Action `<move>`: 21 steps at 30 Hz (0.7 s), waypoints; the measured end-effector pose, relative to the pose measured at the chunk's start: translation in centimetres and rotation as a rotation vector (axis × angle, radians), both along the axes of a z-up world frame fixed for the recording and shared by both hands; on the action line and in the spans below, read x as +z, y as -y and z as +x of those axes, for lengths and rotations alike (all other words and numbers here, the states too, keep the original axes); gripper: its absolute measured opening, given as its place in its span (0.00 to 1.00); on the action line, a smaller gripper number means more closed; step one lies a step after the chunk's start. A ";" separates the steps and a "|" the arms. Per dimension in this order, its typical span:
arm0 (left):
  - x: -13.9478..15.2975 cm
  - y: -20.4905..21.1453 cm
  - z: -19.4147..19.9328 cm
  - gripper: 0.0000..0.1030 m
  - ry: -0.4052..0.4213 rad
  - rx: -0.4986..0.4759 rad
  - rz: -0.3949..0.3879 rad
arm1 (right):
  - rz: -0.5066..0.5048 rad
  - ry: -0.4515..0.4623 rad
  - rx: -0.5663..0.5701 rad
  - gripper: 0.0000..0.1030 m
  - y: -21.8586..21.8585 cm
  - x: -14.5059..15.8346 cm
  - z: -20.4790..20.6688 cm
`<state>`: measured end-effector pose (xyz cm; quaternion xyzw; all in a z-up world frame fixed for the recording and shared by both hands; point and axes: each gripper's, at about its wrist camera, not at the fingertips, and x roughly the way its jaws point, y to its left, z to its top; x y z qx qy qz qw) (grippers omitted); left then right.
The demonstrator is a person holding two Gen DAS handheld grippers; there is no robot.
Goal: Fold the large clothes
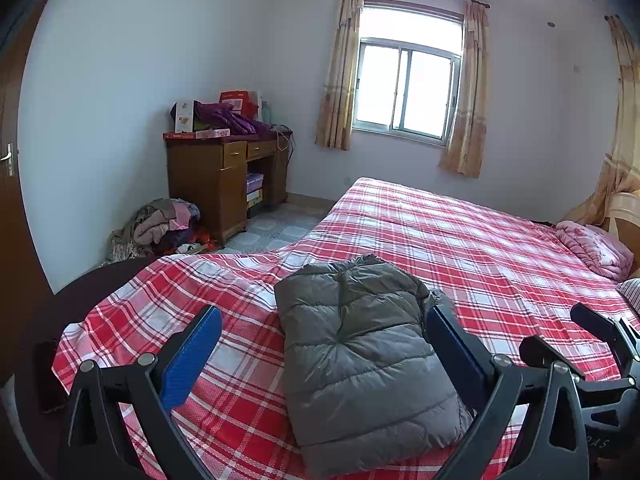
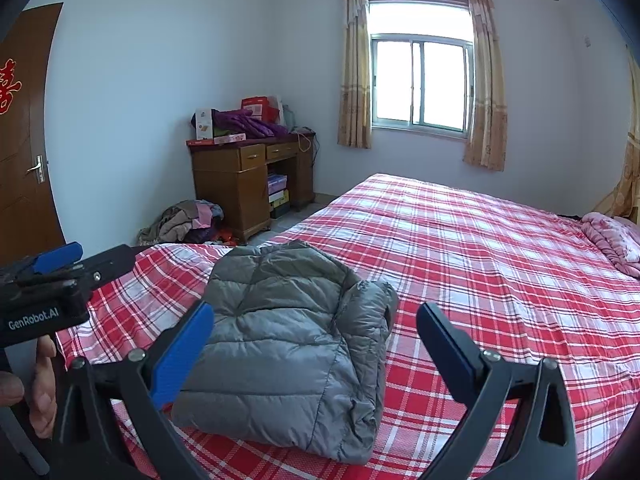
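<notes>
A grey quilted down jacket (image 1: 360,356) lies folded into a compact rectangle near the front edge of the bed's red plaid sheet (image 1: 460,240). My left gripper (image 1: 324,344) hovers above it, open, its blue pads standing on either side of the bundle without touching it. In the right wrist view the same jacket (image 2: 288,344) sits left of centre. My right gripper (image 2: 314,340) is open too, with nothing held, its left finger over the jacket's edge. The left gripper (image 2: 60,276) shows at the left edge there, and the right gripper's fingers (image 1: 592,332) show at the right of the left wrist view.
A pink quilt (image 1: 596,248) lies folded at the bed's far right. A wooden desk (image 1: 224,184) piled with boxes and purple clothing stands by the wall, a heap of clothes (image 1: 160,228) on the floor beside it. A brown door (image 2: 24,140) is at left. A hand (image 2: 42,388) holds the left gripper.
</notes>
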<state>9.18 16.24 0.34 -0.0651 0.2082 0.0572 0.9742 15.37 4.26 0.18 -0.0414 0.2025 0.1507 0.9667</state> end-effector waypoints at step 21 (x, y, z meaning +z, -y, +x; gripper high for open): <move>-0.4 0.1 0.3 0.99 -0.011 -0.001 0.001 | -0.006 0.006 0.013 1.00 -0.5 0.1 -0.6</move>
